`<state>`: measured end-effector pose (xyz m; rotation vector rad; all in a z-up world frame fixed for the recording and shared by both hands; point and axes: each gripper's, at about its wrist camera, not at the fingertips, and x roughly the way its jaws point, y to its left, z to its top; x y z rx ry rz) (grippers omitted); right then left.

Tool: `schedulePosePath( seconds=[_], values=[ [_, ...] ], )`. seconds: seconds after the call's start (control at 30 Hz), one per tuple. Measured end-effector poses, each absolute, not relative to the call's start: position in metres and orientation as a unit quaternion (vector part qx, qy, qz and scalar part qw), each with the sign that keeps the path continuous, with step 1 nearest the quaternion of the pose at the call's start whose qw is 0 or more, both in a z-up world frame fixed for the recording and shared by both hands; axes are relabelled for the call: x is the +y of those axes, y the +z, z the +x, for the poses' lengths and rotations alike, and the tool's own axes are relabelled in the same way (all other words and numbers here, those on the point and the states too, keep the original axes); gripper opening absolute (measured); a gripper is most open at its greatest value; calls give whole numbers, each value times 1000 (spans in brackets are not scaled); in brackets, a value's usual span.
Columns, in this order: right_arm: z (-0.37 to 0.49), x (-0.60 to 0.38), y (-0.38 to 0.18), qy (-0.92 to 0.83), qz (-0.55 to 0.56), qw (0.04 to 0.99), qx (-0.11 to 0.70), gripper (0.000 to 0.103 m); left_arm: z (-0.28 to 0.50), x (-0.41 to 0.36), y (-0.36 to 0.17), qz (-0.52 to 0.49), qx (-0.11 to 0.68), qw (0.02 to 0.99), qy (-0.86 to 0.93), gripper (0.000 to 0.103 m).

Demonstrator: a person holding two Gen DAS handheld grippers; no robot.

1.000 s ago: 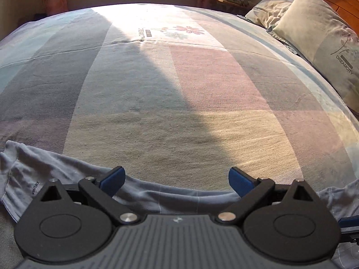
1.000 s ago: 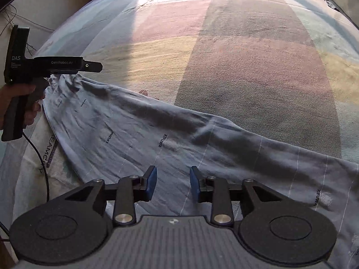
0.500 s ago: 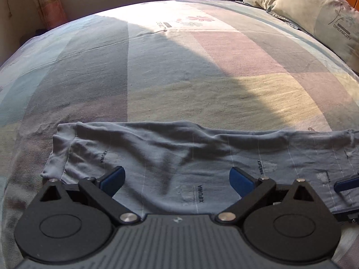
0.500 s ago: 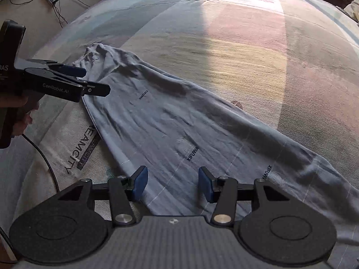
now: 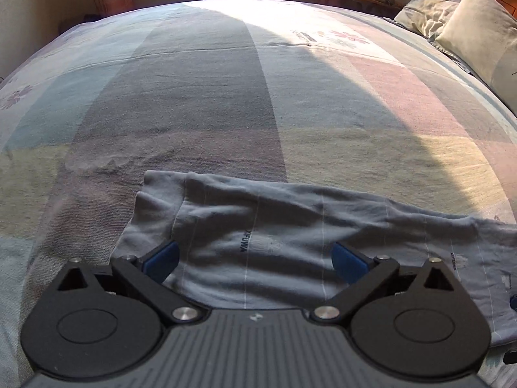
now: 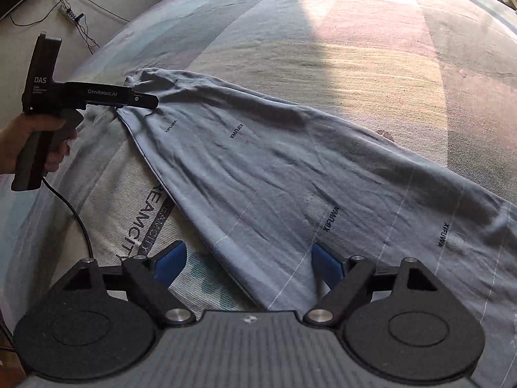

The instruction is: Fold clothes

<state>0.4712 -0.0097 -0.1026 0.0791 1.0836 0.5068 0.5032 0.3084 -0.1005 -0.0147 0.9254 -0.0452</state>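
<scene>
A grey garment (image 6: pixel 290 174), printed with small dark lettering and thin pale lines, lay spread flat on the striped bedspread (image 6: pixel 371 48), running as a long band from the far left to the near right in the right wrist view.

The right gripper (image 6: pixel 248 266) hovered over the garment's near edge with its jaws opening, already spread wide. Cloth lay beneath the gap, but the blue pads (image 6: pixel 324 265) were not pressing on it; the left pad stood over bare bedding printed with large letters.

The left gripper (image 5: pixel 255 260) also stood wide open, tilted down over the garment's (image 5: pixel 290 226) narrow end, nothing pinched between its blue pads (image 5: pixel 161 257). From the right wrist view, the left gripper (image 6: pixel 142 100) was seen side-on at the far left, its tip over that end of the cloth, a hand (image 6: pixel 19 142) around its handle with a cable trailing down.

Beyond the left gripper, pillows (image 5: pixel 478 29) lay at the far right.
</scene>
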Motion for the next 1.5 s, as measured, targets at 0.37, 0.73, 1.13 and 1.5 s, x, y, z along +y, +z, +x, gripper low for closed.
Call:
schedulePosePath(
  seconds=[0.37, 0.73, 1.13, 1.5],
  values=[
    [473, -3, -104, 247, 29, 823, 511, 99, 511, 325, -82, 3, 461, 887, 15, 98],
    [464, 7, -107, 252, -9, 832, 494, 103, 472, 232, -109, 103, 504, 847, -134, 100],
    [458, -8, -96, 244, -20, 851, 465, 103, 497, 191, -80, 41, 463, 869, -172, 100],
    [437, -11, -106, 240, -29, 844, 479, 103, 532, 148, -108, 33, 467, 863, -190, 99]
  ],
)
